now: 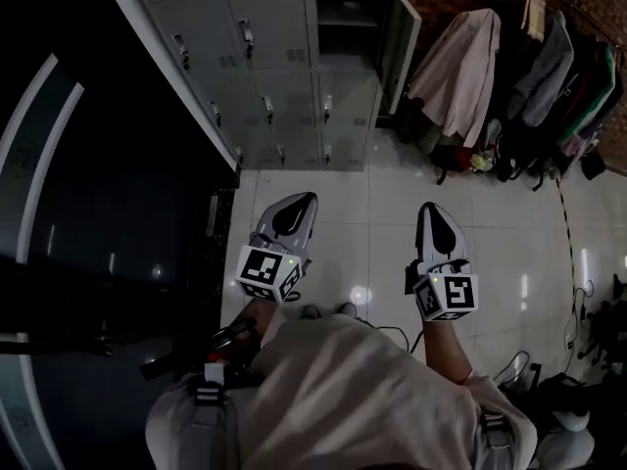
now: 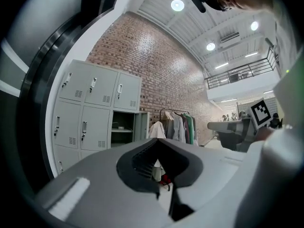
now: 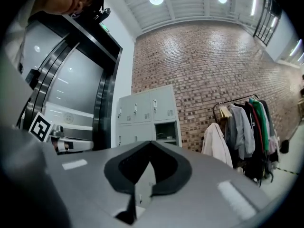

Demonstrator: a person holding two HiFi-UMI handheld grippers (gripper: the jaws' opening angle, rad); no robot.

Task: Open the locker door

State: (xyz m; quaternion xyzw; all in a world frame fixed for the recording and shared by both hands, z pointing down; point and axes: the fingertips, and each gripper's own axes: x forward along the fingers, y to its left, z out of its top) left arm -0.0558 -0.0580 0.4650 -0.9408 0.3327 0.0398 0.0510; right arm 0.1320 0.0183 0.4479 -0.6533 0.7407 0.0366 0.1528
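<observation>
A bank of grey lockers [image 1: 265,57] stands ahead against the brick wall, well beyond both grippers. One compartment [image 1: 345,13] at its upper right stands open, its door [image 1: 397,32] swung out to the right; the other doors are closed. My left gripper [image 1: 306,202] and right gripper [image 1: 428,210] hover side by side over the white tiled floor, both shut with nothing between the jaws. In the left gripper view the lockers [image 2: 90,113] and the open compartment [image 2: 123,126] lie past the gripper's tip [image 2: 156,141]. The right gripper's tip [image 3: 151,144] points toward the lockers [image 3: 145,110].
A clothes rack [image 1: 534,76] hung with coats stands right of the lockers, bags under it. A dark glass door in a black frame [image 1: 98,213] fills the left side. Cables [image 1: 578,306] lie on the floor at right. The coats [image 3: 237,127] also show in the right gripper view.
</observation>
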